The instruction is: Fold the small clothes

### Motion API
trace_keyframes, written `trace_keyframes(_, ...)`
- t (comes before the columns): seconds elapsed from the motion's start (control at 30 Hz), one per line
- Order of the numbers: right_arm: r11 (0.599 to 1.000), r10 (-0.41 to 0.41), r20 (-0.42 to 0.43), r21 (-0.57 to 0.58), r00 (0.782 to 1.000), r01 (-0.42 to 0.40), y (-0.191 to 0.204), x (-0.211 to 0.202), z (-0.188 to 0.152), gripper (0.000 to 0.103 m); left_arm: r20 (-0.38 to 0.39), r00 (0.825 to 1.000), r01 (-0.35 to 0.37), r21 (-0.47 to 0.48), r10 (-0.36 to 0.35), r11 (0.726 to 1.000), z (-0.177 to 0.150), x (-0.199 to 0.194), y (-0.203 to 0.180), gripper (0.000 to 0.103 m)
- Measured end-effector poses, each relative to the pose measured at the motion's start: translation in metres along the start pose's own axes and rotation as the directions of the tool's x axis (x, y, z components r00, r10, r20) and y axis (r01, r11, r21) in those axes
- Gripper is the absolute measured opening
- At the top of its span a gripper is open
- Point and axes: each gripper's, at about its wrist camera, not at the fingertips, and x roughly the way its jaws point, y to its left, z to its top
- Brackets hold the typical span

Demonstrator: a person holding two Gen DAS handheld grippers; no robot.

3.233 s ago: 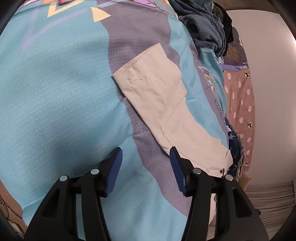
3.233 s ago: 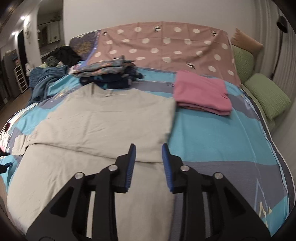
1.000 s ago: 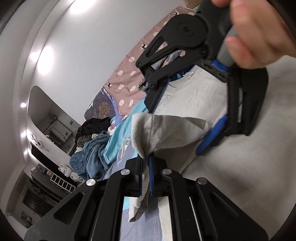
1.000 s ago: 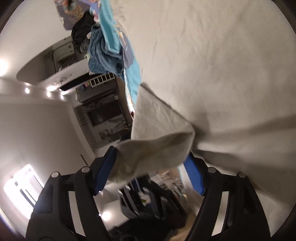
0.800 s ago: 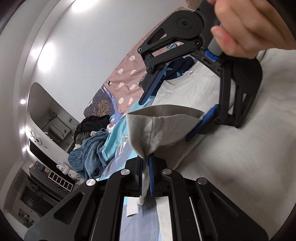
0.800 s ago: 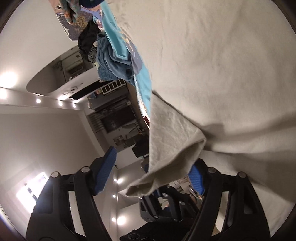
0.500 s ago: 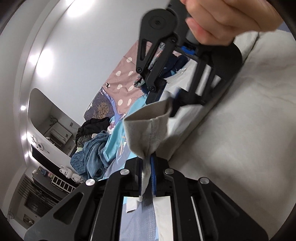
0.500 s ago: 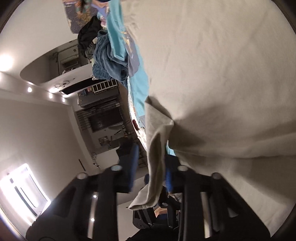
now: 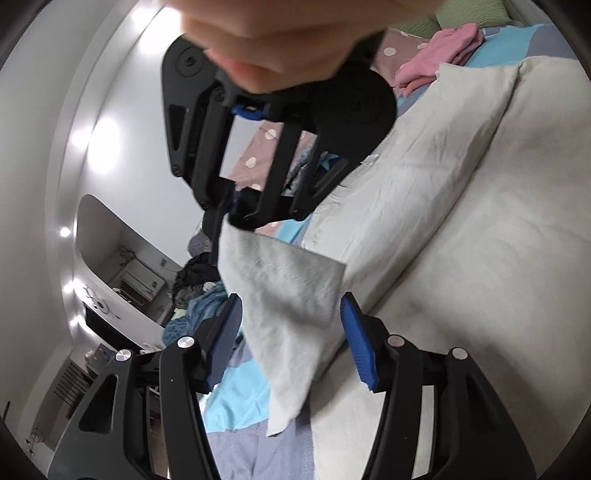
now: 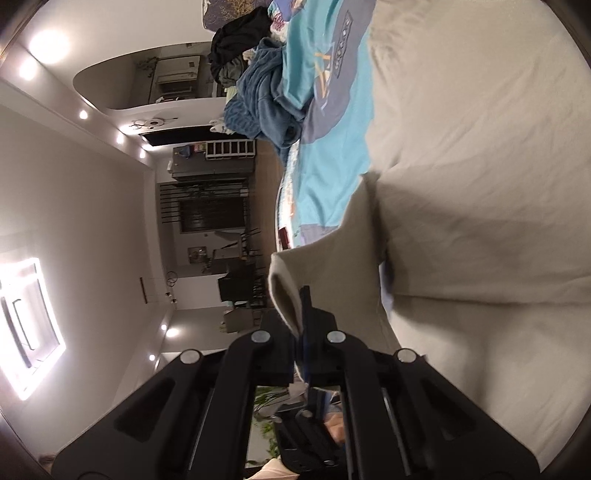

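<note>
A beige garment (image 9: 461, 229) lies spread on the bed, and one of its sleeves (image 9: 280, 291) is lifted off it. In the left wrist view my right gripper (image 9: 238, 221), held by a hand (image 9: 273, 40), is shut on the sleeve's upper corner. The sleeve hangs down between the blue pads (image 9: 356, 343) of my left gripper (image 9: 290, 306), whose jaws are opening and do not press on it. In the right wrist view the right gripper (image 10: 300, 317) pinches the sleeve edge (image 10: 325, 266), with the beige garment (image 10: 480, 184) filling the right side.
A folded pink garment (image 9: 439, 59) lies at the far end of the bed, by a green pillow (image 9: 469, 14) and a dotted brown cover (image 9: 258, 147). A blue blanket heap (image 10: 266, 103) and dark clothes (image 10: 236, 40) sit at the teal sheet's (image 10: 332, 162) edge.
The right gripper shut on the sleeve corner and lifted it. The left gripper, earlier shut on the sleeve, has spread its jaws and let go.
</note>
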Motion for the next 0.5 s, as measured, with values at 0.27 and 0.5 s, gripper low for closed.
trace_keyframes(0.27,1.0,0.014,-0.014,-0.004,1.0,-0.014,0.044,0.012,0.003,0.003,-0.035,0.976,-0.215,-0.037,0.214,0.976,0.001,0.007,0.002,0.072)
trace_keyframes(0.5,0.998,0.058,-0.074,0.044,0.996,-0.055,0.049,0.031,-0.014,0.003,-0.072,0.906,-0.42,-0.044,0.417,0.906,0.011,0.03,0.011,0.078)
